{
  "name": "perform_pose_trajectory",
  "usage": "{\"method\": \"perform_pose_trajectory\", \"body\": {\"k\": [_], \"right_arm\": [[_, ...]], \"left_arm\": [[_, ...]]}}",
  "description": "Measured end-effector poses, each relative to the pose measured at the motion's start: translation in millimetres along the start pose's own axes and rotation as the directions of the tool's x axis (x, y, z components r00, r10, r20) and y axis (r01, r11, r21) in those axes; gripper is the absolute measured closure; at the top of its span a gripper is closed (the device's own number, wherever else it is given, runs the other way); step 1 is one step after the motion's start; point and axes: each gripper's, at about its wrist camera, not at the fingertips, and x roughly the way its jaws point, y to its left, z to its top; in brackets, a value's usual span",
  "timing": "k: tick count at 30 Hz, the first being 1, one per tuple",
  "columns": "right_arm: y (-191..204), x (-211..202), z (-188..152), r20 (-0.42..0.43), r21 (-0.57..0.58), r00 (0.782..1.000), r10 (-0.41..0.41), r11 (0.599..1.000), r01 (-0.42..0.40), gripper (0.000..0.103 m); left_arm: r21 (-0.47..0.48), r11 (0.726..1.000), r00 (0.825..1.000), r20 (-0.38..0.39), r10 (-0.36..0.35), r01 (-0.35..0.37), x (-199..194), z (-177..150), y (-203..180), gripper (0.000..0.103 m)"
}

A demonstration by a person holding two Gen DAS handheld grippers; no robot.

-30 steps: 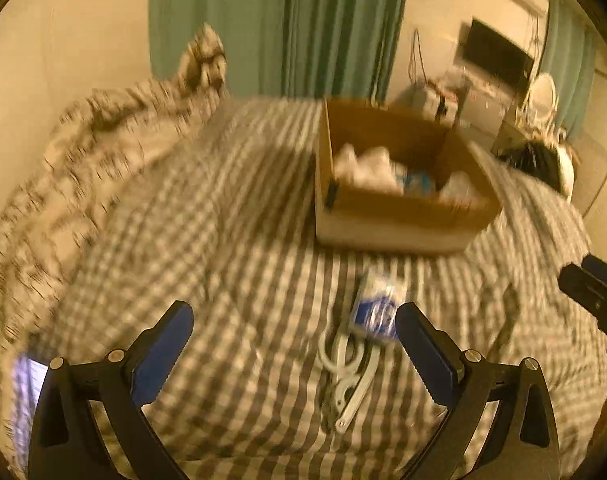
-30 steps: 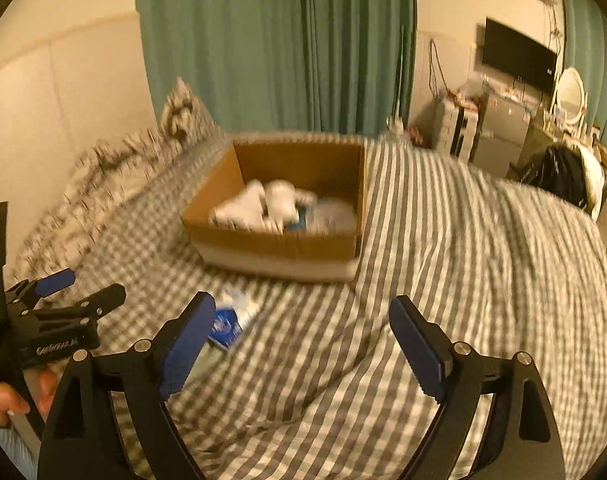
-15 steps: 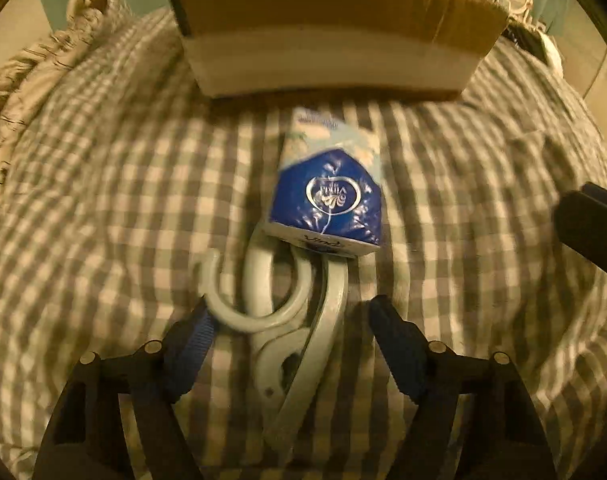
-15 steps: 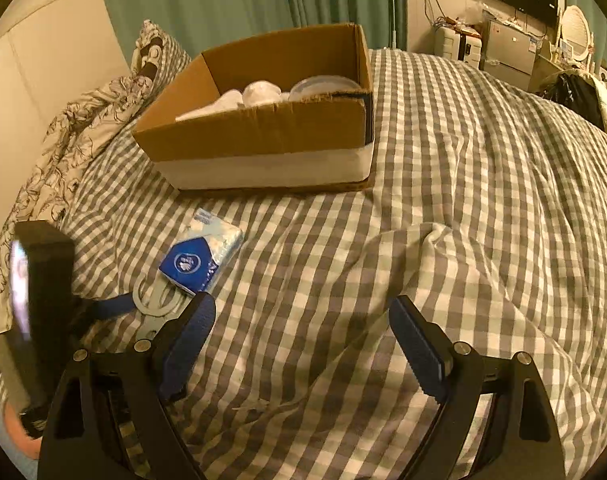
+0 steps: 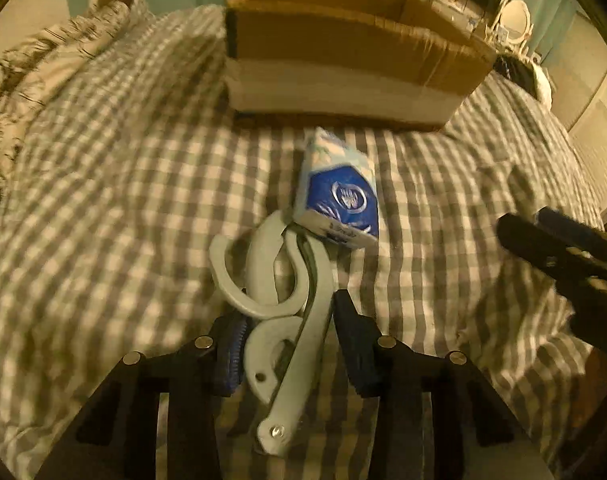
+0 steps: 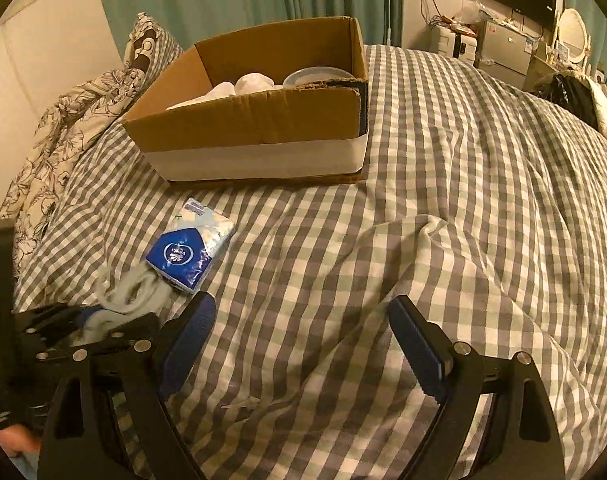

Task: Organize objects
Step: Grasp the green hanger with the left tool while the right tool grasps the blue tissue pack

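On the checked bedspread (image 6: 443,184), in front of the cardboard box (image 6: 263,132), the pale plastic hooks (image 5: 279,288) lie with their long axis running from the left gripper (image 5: 289,344) toward the box, upper ends tucked under the tissue pack (image 5: 337,196). That gripper's jaws stand narrow, bracketing the hooks' near ends, though contact is unclear. The right gripper (image 6: 299,344) gapes wide and empty, well off to the side.

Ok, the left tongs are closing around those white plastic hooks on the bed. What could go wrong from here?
1. The white plastic hooks are interlocked and loose; the left tongs may catch only one, and the others could drop.
2. The blue-and-white tissue pack overlaps the hooks' far end, so lifting may drag or flip it.
3. The checked bedcover is soft and wrinkled; the fingers could pinch fabric along with the hooks.
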Motion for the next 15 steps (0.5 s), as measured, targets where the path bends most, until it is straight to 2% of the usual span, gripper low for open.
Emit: {"method": "perform_pose_trajectory", "body": {"k": [2, 3, 6, 10, 15], "right_arm": [[4, -1, 0, 0.004, -0.006, 1.000, -0.004, 1.000, 0.004, 0.014], [8, -2, 0, 0.004, -0.009, 1.000, -0.005, 1.000, 0.005, 0.014], [18, -2, -1, 0.002, -0.022, 1.000, 0.023, 0.999, -0.023, 0.014], [37, 4, 1, -0.015, -0.063, 0.999, 0.050, 0.997, -0.051, 0.014], [58, 22, 12, -0.043, -0.090, 0.996, 0.074, 0.993, -0.077, 0.014]], "left_arm": [[-0.007, 1.000, 0.999, 0.033, -0.001, 0.001, -14, 2, 9, 0.084], [-0.016, 1.000, 0.999, 0.046, 0.007, -0.006, -20, 4, 16, 0.087], [-0.050, 0.998, 0.996, 0.076, 0.041, -0.037, -28, 13, 36, 0.089], [-0.118, 0.993, 0.997, 0.081, 0.018, -0.009, -25, 25, 57, 0.092], [-0.142, 0.990, 0.994, 0.109, 0.004, 0.011, -26, 29, 65, 0.093]]}}
